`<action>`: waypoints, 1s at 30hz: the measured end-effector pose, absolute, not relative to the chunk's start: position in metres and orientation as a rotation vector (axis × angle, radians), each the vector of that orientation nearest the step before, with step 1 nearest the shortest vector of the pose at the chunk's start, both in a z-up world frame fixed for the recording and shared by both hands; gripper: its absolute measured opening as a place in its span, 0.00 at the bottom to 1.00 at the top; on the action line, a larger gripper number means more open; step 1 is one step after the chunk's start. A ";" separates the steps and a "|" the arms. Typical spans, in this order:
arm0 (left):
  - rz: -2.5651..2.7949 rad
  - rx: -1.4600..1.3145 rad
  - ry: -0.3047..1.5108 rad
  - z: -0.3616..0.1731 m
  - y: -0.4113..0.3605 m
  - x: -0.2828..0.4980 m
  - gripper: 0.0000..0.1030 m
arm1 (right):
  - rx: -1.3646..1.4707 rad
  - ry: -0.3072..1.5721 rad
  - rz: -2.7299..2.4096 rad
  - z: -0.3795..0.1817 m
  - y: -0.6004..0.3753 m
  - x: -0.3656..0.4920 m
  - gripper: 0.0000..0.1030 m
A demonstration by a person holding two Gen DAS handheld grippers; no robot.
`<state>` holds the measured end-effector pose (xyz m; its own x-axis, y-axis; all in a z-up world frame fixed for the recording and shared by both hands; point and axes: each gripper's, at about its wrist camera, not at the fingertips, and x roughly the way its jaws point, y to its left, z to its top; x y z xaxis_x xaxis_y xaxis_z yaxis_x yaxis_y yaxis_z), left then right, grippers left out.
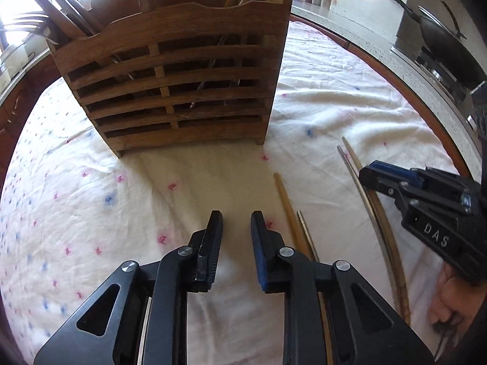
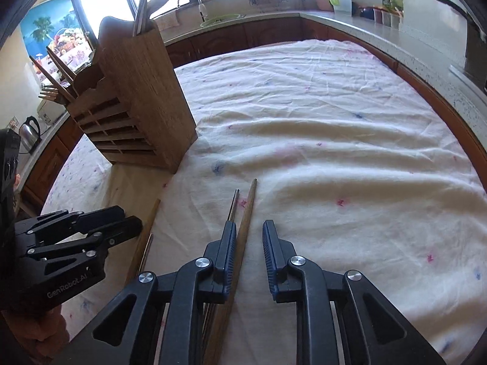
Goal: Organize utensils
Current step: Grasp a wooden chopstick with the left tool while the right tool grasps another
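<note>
A slatted wooden utensil holder [image 1: 179,82] stands on the white cloth, with spoons, forks and chopsticks in it; it also shows in the right wrist view [image 2: 140,103]. My left gripper [image 1: 236,216] is open and empty, hovering in front of the holder. Just to its right lie a wooden chopstick [image 1: 286,203] and a metal chopstick [image 1: 306,231]. My right gripper [image 2: 249,228] is open, low over a second pair: a wooden chopstick [image 2: 248,213] between the jaws and a metal chopstick [image 2: 234,203] by the left finger. The right gripper also shows in the left wrist view [image 1: 369,175].
The table has a white cloth [image 2: 319,127] with small pink and blue marks. A kitchen counter [image 2: 365,21] with jars and a sink runs behind. A wok [image 1: 438,36] sits on a stove at the right. A kettle [image 2: 29,133] stands at the left.
</note>
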<state>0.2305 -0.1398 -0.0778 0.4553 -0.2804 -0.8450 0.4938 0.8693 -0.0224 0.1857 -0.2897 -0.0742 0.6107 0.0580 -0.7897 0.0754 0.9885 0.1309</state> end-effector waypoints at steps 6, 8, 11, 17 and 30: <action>-0.505 0.138 1.045 -0.074 -0.113 0.236 0.17 | 0.163 0.926 0.014 -0.074 -0.291 0.160 0.10; -0.516 0.104 1.053 -0.072 -0.114 0.240 0.17 | 0.178 0.928 0.014 -0.074 -0.295 0.152 0.10; -0.528 0.100 1.070 -0.072 -0.125 0.246 0.19 | 0.169 0.930 -0.006 -0.072 -0.298 0.145 0.10; -0.531 0.186 1.051 -0.073 -0.160 0.248 0.26 | 0.224 0.919 -0.016 -0.069 -0.311 0.143 0.14; -0.585 0.156 1.093 -0.073 -0.177 0.257 0.26 | 0.268 0.903 -0.026 -0.070 -0.317 0.149 0.14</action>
